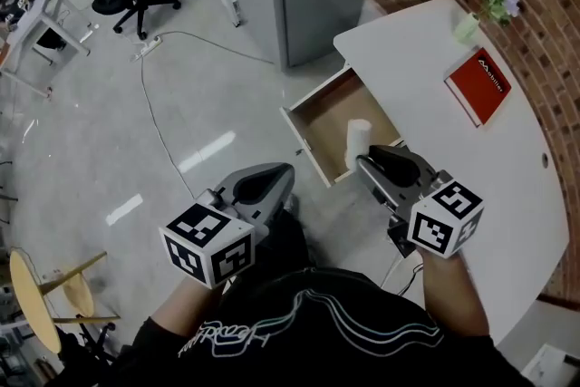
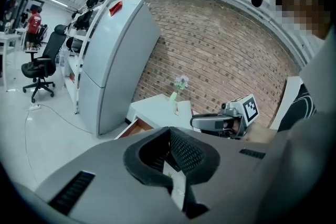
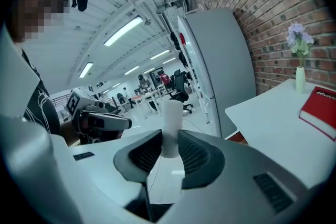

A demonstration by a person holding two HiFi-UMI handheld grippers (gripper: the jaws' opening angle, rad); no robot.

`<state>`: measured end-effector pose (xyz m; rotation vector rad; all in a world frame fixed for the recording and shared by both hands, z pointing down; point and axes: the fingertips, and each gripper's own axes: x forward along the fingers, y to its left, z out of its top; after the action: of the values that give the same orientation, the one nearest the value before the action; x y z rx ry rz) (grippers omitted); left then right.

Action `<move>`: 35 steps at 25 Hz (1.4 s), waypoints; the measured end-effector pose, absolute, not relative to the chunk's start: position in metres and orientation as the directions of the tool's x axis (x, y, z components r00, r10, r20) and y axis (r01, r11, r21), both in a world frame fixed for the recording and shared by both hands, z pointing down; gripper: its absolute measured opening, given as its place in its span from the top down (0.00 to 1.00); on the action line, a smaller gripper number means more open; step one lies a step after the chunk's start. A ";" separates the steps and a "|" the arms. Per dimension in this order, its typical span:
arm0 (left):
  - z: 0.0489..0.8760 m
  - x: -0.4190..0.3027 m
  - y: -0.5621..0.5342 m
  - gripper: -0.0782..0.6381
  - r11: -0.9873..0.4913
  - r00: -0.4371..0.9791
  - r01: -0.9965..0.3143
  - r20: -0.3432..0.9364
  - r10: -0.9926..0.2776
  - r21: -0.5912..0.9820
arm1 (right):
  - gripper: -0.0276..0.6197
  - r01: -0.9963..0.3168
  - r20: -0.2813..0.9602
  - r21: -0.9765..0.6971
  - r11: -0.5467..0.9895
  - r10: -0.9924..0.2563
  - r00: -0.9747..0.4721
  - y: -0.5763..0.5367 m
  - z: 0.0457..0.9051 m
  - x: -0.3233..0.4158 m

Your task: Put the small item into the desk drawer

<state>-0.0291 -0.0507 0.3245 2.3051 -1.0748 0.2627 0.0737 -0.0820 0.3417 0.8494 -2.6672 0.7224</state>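
currently the carry step is nearing its end and the placing step is coming up. the right gripper (image 1: 362,159) is clamping a small white cylinder (image 1: 357,139) between its pads, gripping the lower part, so the item is standing roughly upright with its top rising above the jaws. in the head view the cylinder is hanging over the opening of the desk drawer (image 1: 326,115), and it does not appear to be resting on the drawer floor yet. the drawer is standing pulled out from the white desk (image 1: 480,168), and the visible part of its wooden floor is showing no contents.

the left gripper (image 1: 279,173) is hanging to the left of the drawer, apart from it, with its jaws brought together and nothing between them. it appears to be taking no part in this step. a red book (image 1: 478,86) and a vase of flowers (image 1: 471,24) are sitting farther back on the desk, well away from the work.

judging from this, the next move is calling for the right gripper to lower the cylinder inside the drawer walls until it is bearing on the floor, then part its jaws. since the cylinder is tall and narrow, it is likely to tip or roll if released too high.
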 end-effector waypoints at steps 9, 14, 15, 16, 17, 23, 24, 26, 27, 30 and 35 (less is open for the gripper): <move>0.380 -0.044 -0.132 0.86 -0.541 0.695 -0.718 0.478 -0.537 0.437 | 0.79 -0.690 0.506 -0.368 0.624 -0.488 -0.711 -0.153 0.411 0.055; 0.415 -0.051 -0.173 0.86 -0.544 0.711 -0.701 0.511 -0.483 0.461 | 0.79 -0.727 0.581 -0.362 0.584 -0.469 -0.665 -0.191 0.464 0.047; 0.422 -0.052 -0.181 0.86 -0.542 0.712 -0.700 0.516 -0.476 0.465 | 0.79 -0.735 0.596 -0.355 0.577 -0.466 -0.654 -0.199 0.475 0.045; 0.430 -0.055 -0.188 0.86 -0.538 0.712 -0.699 0.523 -0.468 0.471 | 0.79 -0.744 0.612 -0.343 0.574 -0.464 -0.640 -0.206 0.486 0.044; 0.437 -0.058 -0.195 0.86 -0.534 0.713 -0.699 0.530 -0.460 0.476 | 0.79 -0.752 0.631 -0.326 0.573 -0.460 -0.625 -0.212 0.498 0.042; 0.486 -0.076 -0.228 0.86 -0.494 0.698 -0.713 0.575 -0.428 0.498 | 0.79 -0.771 0.729 -0.236 0.592 -0.417 -0.543 -0.248 0.571 0.034; 0.495 -0.079 -0.231 0.86 -0.488 0.695 -0.715 0.582 -0.422 0.501 | 0.79 -0.774 0.743 -0.229 0.591 -0.408 -0.531 -0.252 0.583 0.034; 0.511 -0.086 -0.237 0.86 -0.474 0.691 -0.719 0.593 -0.414 0.507 | 0.79 -0.779 0.768 -0.216 0.589 -0.390 -0.508 -0.260 0.608 0.034; 0.519 -0.089 -0.239 0.86 -0.467 0.688 -0.722 0.597 -0.412 0.510 | 0.79 -0.780 0.779 -0.210 0.589 -0.381 -0.498 -0.264 0.621 0.033; 0.543 -0.097 -0.246 0.86 -0.438 0.680 -0.731 0.609 -0.408 0.523 | 0.79 -0.783 0.809 -0.206 0.586 -0.349 -0.474 -0.272 0.657 0.031; 0.578 -0.106 -0.252 0.86 -0.393 0.665 -0.746 0.635 -0.393 0.538 | 0.79 -0.784 0.856 -0.212 0.584 -0.275 -0.437 -0.276 0.717 0.030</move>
<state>-0.1063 -0.2524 0.5781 2.0224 -0.8811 0.5213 0.0301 -0.2756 0.7174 0.8440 -1.9865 0.7781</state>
